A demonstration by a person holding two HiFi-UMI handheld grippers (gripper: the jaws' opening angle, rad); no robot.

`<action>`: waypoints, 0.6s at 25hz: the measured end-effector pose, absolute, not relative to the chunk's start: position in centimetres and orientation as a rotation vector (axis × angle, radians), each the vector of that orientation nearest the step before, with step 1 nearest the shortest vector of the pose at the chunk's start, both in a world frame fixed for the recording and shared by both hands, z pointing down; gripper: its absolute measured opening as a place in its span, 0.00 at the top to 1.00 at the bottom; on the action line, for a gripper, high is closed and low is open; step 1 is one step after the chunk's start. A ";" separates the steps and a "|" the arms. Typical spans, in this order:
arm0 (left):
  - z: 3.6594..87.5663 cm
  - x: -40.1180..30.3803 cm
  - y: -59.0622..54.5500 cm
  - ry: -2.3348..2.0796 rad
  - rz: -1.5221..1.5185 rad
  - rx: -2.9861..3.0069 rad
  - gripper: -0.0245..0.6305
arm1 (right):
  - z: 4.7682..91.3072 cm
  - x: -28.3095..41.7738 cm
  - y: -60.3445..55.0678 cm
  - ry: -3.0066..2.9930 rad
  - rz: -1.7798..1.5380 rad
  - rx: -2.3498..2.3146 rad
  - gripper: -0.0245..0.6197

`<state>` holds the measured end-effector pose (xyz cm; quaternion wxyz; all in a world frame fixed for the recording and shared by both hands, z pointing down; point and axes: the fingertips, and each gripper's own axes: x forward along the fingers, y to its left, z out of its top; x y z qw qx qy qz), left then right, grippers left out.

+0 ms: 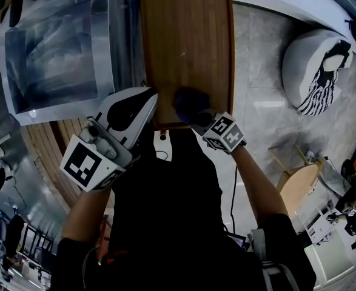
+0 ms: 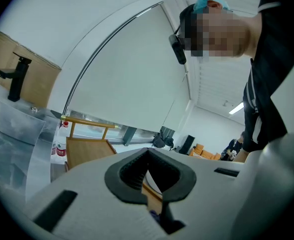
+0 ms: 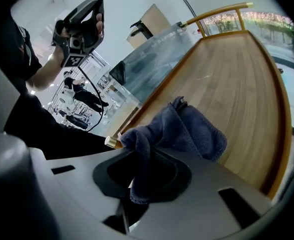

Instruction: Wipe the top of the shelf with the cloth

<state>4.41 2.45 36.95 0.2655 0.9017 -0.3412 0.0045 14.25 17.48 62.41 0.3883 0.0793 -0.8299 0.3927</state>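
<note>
Since the whole top needs wiping, we stand at the near end of the shelf, whose wooden board runs away from us toward 12 o'clock. Our left hand-held gripper hangs clenched on nothing at 9 o'clock of the cloth, by the board's near left corner, seemingly to leave the stroke free. Our right hand-held gripper grasps the dark blue cloth, which is bunched in its jaws. The cloth rests on the wood at the 6 o'clock end, placed for a push toward 12 o'clock.

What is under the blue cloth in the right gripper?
The cloth, pinched in the right gripper, lies on the wooden shelf top. The wood directly beneath it is covered, so its state cannot be seen.
</note>
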 end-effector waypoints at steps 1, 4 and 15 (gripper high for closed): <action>36.9 4.5 2.3 -0.922 0.009 2.436 0.93 | 62.1 14.3 17.0 -2.124 1.004 0.219 0.89; 36.4 4.5 1.6 -0.927 0.001 2.443 0.93 | 60.9 14.6 14.5 -2.177 0.982 0.307 0.89; 35.8 3.3 -2.7 -0.950 -0.010 2.451 0.93 | 54.6 17.1 -3.7 -2.373 0.777 0.730 0.89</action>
